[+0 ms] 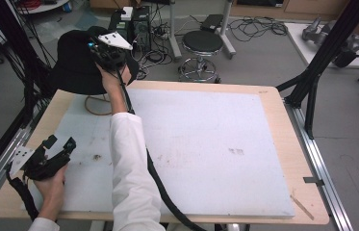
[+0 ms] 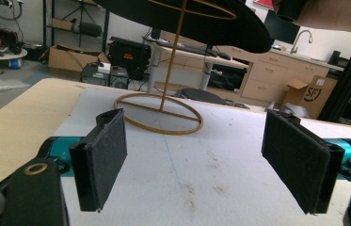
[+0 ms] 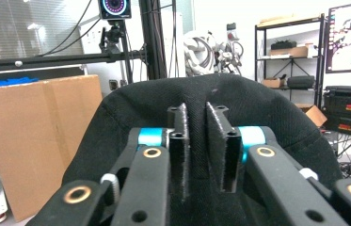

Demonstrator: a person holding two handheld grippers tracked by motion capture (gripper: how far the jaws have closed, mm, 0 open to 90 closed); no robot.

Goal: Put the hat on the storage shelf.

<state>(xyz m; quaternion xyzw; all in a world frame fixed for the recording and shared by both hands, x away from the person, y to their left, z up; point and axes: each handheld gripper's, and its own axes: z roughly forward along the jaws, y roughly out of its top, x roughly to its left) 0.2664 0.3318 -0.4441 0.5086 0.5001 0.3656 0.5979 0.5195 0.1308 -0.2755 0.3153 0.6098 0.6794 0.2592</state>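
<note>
Across the wooden table (image 1: 283,144) lies a large white mat (image 1: 206,144), marked with a few brownish stains. At its far left corner stands a thin gold wire stand (image 2: 163,106): a round ring base flat on the mat and a slim upright rod rising from it. Over that stand sits a black hat (image 1: 76,62), wide-brimmed and soft, made of a finely woven dark fabric with a rounded crown; from the left gripper view its brim shows from below as a dark disc above the rod, with a gold ring of the stand against its underside. In the right gripper view the crown bulges up as a smooth dome with a stitched seam along its left slope.

The right gripper (image 1: 107,53), held by an arm in a white sleeve reaching across the mat, is at the hat's crown. Its two jaws stand close together with a fold of the black fabric pinched between them.

The left gripper (image 1: 52,156) hovers low over the near left part of the mat, well apart from the hat. Its jaws are spread wide with nothing between them, the dark padded faces pointing toward the stand's base.
</note>
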